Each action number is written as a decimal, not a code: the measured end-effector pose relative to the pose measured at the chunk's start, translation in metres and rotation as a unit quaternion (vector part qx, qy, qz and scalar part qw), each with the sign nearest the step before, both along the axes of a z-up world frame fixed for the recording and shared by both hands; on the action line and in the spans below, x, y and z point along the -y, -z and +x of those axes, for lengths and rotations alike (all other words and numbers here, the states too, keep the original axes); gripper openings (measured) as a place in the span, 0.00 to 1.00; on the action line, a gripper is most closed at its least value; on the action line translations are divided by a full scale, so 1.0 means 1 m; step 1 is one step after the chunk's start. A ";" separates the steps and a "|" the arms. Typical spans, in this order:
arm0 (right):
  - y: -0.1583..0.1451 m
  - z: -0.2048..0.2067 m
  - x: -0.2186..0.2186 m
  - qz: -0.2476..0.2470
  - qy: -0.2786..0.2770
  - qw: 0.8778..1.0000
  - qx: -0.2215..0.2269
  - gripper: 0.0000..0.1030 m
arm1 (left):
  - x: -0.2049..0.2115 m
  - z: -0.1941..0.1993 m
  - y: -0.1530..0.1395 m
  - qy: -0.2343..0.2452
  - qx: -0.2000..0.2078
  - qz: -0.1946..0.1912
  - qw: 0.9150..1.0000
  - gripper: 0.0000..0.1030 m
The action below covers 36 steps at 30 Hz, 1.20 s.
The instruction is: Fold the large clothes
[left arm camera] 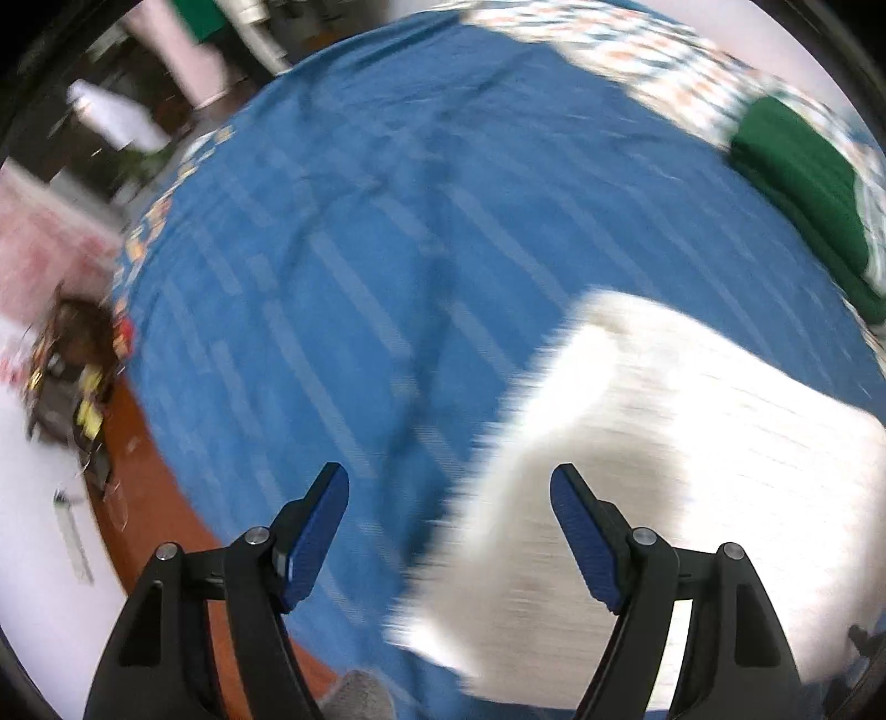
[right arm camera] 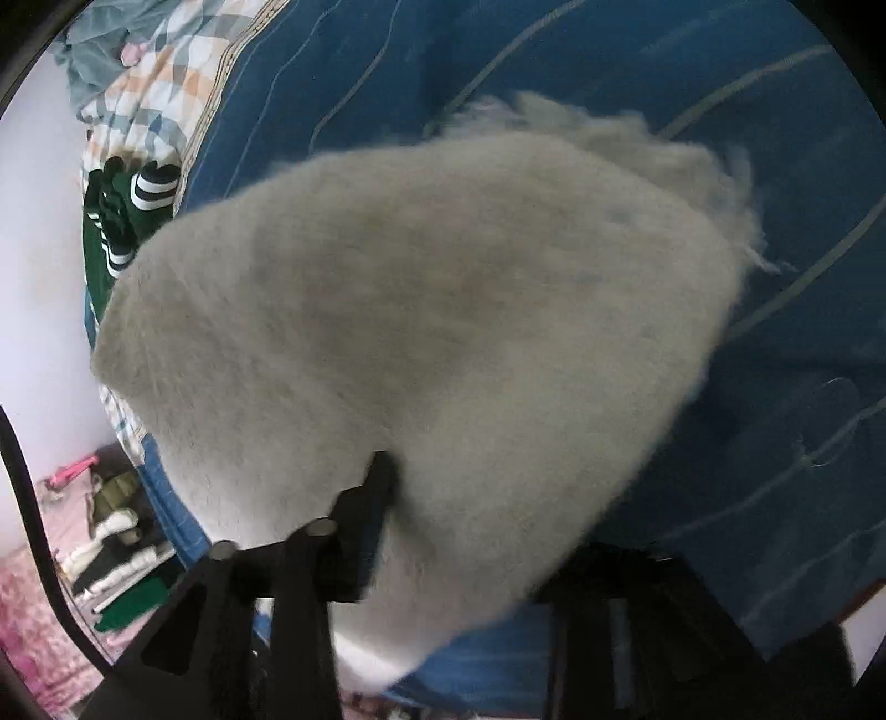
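Note:
A white fluffy garment (left arm camera: 653, 471) lies folded on the blue striped bedspread (left arm camera: 360, 249). My left gripper (left arm camera: 449, 531) is open and empty above the bedspread, its right finger over the garment's left edge. In the right wrist view the same fluffy garment (right arm camera: 421, 332) fills the middle and drapes over my right gripper (right arm camera: 443, 526). Its left finger (right arm camera: 371, 498) presses into the fabric; the right finger is hidden under it. The view is motion-blurred.
A folded green garment (left arm camera: 803, 183) lies at the bed's far right on a patterned quilt (left arm camera: 637, 50); it also shows in the right wrist view (right arm camera: 116, 221). The bed's left edge drops to an orange-brown floor (left arm camera: 144, 498) with clutter (left arm camera: 66, 376).

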State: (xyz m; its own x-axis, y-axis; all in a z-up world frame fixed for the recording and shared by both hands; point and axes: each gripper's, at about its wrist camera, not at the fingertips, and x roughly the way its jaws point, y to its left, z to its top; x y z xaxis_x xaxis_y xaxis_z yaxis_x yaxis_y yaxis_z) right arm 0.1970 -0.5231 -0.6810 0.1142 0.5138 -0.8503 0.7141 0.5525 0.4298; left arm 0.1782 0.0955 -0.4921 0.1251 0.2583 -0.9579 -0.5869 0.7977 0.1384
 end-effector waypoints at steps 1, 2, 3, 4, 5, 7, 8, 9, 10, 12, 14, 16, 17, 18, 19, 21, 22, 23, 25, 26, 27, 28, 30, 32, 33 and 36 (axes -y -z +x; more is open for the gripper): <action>-0.014 0.000 0.005 -0.028 -0.021 0.999 0.009 0.45 | 0.010 0.006 0.001 0.012 0.001 -0.004 1.000 0.73; -0.024 -0.001 0.012 -0.047 -0.036 0.998 0.020 0.46 | 0.024 0.015 0.005 0.029 0.001 -0.008 1.000 0.73; -0.039 -0.002 0.016 -0.080 -0.067 0.994 0.036 0.50 | 0.036 0.023 0.011 0.045 0.000 -0.009 0.999 0.73; -0.054 -0.002 0.015 -0.114 -0.098 0.987 0.051 0.59 | 0.045 0.030 0.016 0.057 -0.001 -0.006 0.998 0.73; -0.062 0.005 0.012 -0.129 -0.115 0.983 0.065 0.60 | 0.055 0.037 0.023 0.071 -0.004 0.000 0.998 0.73; -0.079 0.025 -0.003 -0.146 -0.189 0.967 0.089 0.60 | 0.069 0.046 0.038 0.092 -0.008 0.007 0.996 0.73; -0.083 0.040 -0.014 -0.155 -0.214 0.960 0.091 0.60 | 0.074 0.049 0.050 0.100 -0.017 0.013 0.995 0.73; -0.088 0.053 -0.027 -0.157 -0.237 0.953 0.105 0.60 | 0.077 0.052 0.068 0.107 -0.037 0.016 0.993 0.73; -0.090 0.065 -0.040 -0.150 -0.253 0.948 0.121 0.60 | 0.078 0.052 0.076 0.108 -0.042 0.015 0.993 0.73; -0.084 0.096 -0.073 -0.120 -0.299 0.938 0.127 0.59 | 0.073 0.048 0.083 0.103 -0.026 0.021 0.994 0.81; -0.071 0.120 -0.100 -0.088 -0.324 0.933 0.131 0.54 | 0.067 0.045 0.085 0.096 -0.025 0.025 0.995 1.00; -0.047 0.147 -0.135 -0.088 -0.367 0.920 0.109 0.48 | 0.056 0.044 0.089 0.083 -0.015 -0.003 0.996 1.00; -0.030 0.167 -0.149 -0.100 -0.382 0.914 0.095 0.48 | 0.051 0.044 0.090 0.075 -0.009 -0.018 0.997 1.00; -0.014 0.176 -0.161 -0.115 -0.403 0.905 0.074 0.47 | 0.044 0.043 0.092 0.063 0.003 -0.042 0.997 1.00; 0.000 0.187 -0.171 -0.124 -0.412 0.901 0.055 0.47 | 0.039 0.043 0.093 0.057 0.013 -0.055 0.997 1.00; 0.021 0.201 -0.174 -0.125 -0.399 0.908 0.031 0.48 | 0.034 0.042 0.094 0.046 0.040 -0.066 0.996 1.00; 0.024 0.208 -0.179 -0.136 -0.405 0.904 0.025 0.48 | 0.032 0.041 0.094 0.035 0.058 -0.064 0.996 1.00; 0.025 0.215 -0.185 -0.143 -0.413 0.899 0.019 0.48 | 0.030 0.042 0.094 0.025 0.065 -0.062 0.996 1.00; 0.022 0.223 -0.198 -0.160 -0.447 0.880 0.005 0.48 | 0.025 0.045 0.096 0.004 0.062 -0.061 0.996 1.00; 0.019 0.227 -0.201 -0.160 -0.450 0.878 -0.001 0.48 | 0.025 0.047 0.095 0.005 0.051 -0.063 0.997 1.00; 0.011 0.231 -0.202 -0.156 -0.448 0.880 -0.007 0.48 | 0.024 0.052 0.093 0.014 0.033 -0.066 0.997 1.00; -0.003 0.234 -0.204 -0.156 -0.444 0.882 0.000 0.48 | 0.023 0.055 0.089 0.020 0.020 -0.067 0.997 1.00; -0.035 0.235 -0.215 -0.145 -0.438 0.886 0.047 0.46 | 0.021 0.057 0.079 0.022 0.007 -0.066 0.998 1.00; -0.055 0.225 -0.226 -0.110 -0.442 0.887 0.074 0.33 | 0.021 0.056 0.065 0.023 0.003 -0.054 0.998 1.00; -0.052 0.220 -0.235 -0.092 -0.452 0.884 0.070 0.29 | 0.024 0.055 0.058 0.025 0.003 -0.050 0.998 1.00; -0.003 0.209 -0.262 -0.101 -0.490 0.866 0.025 0.23 | 0.034 0.051 0.034 0.036 0.004 -0.036 0.999 1.00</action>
State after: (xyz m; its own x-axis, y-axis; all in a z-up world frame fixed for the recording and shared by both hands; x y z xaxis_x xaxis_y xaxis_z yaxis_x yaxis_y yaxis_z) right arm 0.4059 -0.2613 -0.6784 -0.2526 0.2262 -0.9407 -0.1567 0.9499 0.2705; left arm 0.2287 0.0611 -0.5261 0.1476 0.1796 -0.9726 -0.5288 0.8453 0.0758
